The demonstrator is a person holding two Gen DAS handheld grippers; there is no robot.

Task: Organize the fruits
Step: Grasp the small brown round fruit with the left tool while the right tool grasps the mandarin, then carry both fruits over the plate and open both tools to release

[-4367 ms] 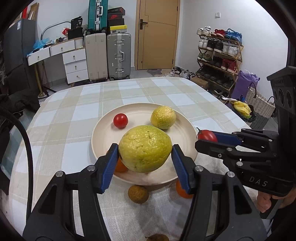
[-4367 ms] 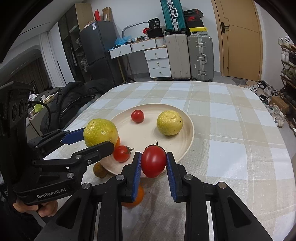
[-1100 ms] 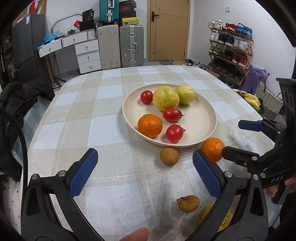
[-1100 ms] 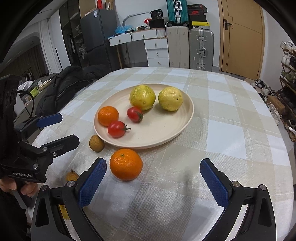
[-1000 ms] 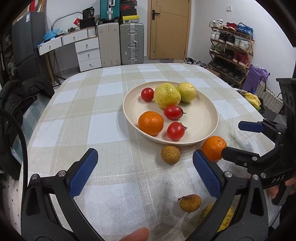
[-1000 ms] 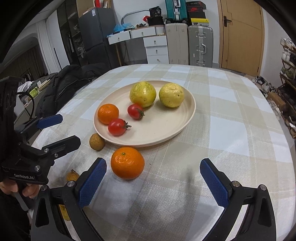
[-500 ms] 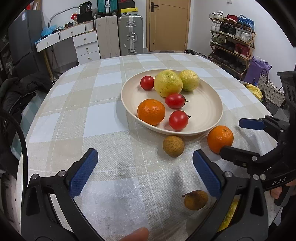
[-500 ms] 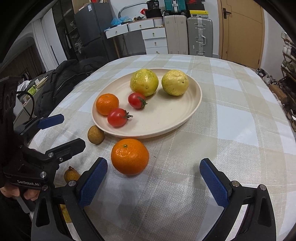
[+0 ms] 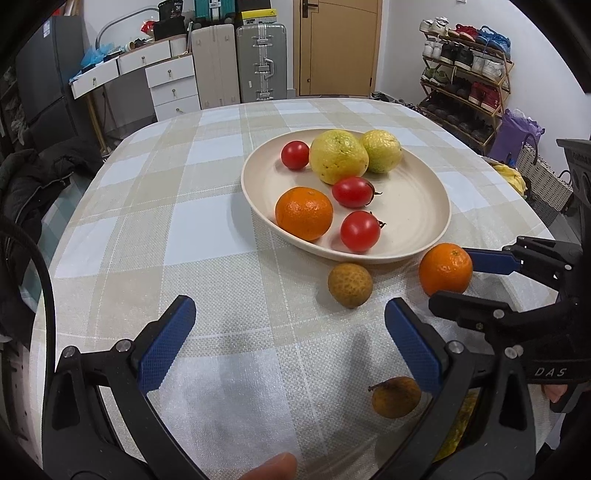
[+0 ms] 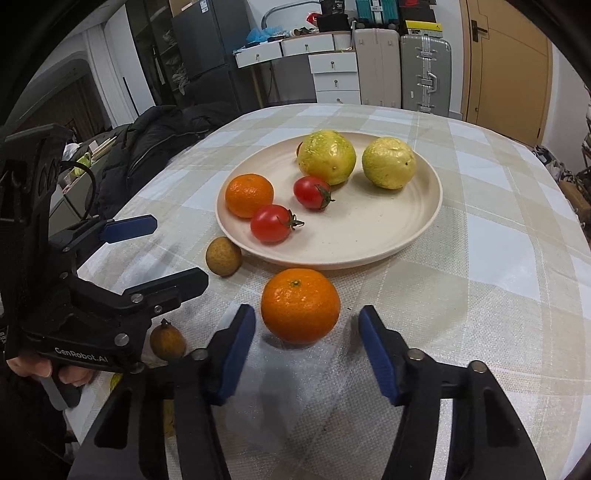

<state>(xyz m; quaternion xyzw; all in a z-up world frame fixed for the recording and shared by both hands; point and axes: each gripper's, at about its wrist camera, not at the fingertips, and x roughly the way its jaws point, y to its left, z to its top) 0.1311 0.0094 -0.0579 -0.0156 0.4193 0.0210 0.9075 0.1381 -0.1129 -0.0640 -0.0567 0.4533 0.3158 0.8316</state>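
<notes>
With its jaws closing but not yet touching, the right hand-held gripper (image 10: 306,343) straddles the loose orange (image 10: 300,311) just ahead on the worktop (image 10: 480,295); an off-centre pinch could roll it away.

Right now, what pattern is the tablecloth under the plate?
The tablecloth is a beige, white and pale blue check, clearest in the left wrist view.

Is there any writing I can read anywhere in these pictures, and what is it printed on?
"GenRobot.AI": on the black body of the left gripper, in the right wrist view.
"DAS": on the black body of the right gripper, in the left wrist view.
Labels on the boxes atop the suitcases: too small to read.
</notes>
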